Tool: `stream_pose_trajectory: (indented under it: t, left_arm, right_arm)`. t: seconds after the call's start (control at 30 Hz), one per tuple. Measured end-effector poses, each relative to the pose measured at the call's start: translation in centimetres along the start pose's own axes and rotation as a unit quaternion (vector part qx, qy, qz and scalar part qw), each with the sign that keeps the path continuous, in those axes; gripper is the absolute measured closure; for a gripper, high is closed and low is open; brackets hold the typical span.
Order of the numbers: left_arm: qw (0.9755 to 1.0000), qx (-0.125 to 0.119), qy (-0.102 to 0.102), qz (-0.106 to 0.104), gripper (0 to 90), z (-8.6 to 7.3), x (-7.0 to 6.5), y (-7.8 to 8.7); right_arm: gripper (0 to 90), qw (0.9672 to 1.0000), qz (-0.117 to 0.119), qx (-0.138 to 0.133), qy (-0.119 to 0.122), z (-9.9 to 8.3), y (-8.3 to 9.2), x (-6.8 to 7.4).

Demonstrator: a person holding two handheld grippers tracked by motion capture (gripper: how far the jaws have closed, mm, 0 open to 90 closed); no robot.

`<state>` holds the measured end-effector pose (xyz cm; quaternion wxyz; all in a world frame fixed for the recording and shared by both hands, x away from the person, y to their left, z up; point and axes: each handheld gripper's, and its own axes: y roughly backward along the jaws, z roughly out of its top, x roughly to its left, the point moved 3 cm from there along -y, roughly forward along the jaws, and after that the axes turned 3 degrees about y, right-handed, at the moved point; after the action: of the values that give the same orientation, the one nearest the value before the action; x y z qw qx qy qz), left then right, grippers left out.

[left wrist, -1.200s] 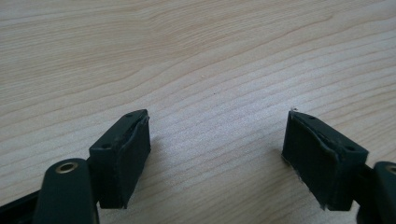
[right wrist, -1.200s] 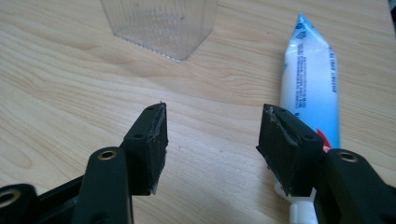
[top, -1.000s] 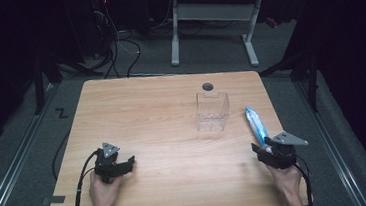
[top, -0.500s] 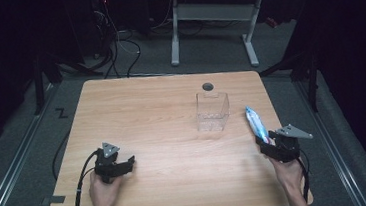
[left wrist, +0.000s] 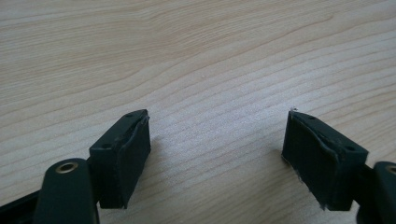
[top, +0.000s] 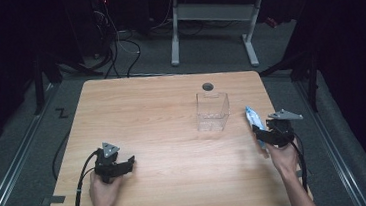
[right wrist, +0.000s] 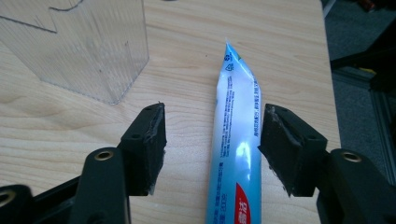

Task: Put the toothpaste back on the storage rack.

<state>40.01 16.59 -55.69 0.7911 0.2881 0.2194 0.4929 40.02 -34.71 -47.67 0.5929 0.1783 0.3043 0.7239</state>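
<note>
toothpaste tube (right wrist: 236, 140): blue and white, lying flat on the bench (top: 163, 125) just right of the clear plastic box (top: 212, 111), crimped end pointing away from the person. it lies between the jaws of the right tool (right wrist: 212, 149), nearer the right-hand jaw; whether that pad touches the tube cannot be told, and a wide gap shows on the other side. the jaws stand spread, gripping nothing.

risks, judged: with the tube off-centre, closing would likely let one pad meet it first and push it sideways toward the box or skew it. the glossy, soft body could squash or slip out of a pinch. the bench's right edge is near the tube, so a shove that way could send it off.

clear plastic box: upright, open top, between the tube and the bench middle; the dark round hole (top: 207, 87) in the bench lies just behind it.

left tool (left wrist: 215, 149): well left of the box, low over bare wood, jaws spread wide, empty.

hard to make out: the tube's cap end is cut off at the bottom of the right gripper view and covered by the tool in the high view; its small print is unreadable; the box's near walls are faint.
</note>
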Motion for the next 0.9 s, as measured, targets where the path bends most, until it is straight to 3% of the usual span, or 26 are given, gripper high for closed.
stream_pose_trajectory:
  t: [0.43, 0.9]
  left_arm:
    - [1.0000, 0.000, 0.000, 0.000, 23.7, 0.0, 0.0, 0.0]
    - [1.0000, 0.000, 0.000, 0.000, 23.7, 0.0, 0.0, 0.0]
  right_arm:
    - [46.1, 0.9977, -0.013, 0.062, 0.023, 1.9, -2.6, -0.5]
    - [45.0, 0.9905, -0.022, 0.134, 0.017, 3.1, -5.6, -1.3]
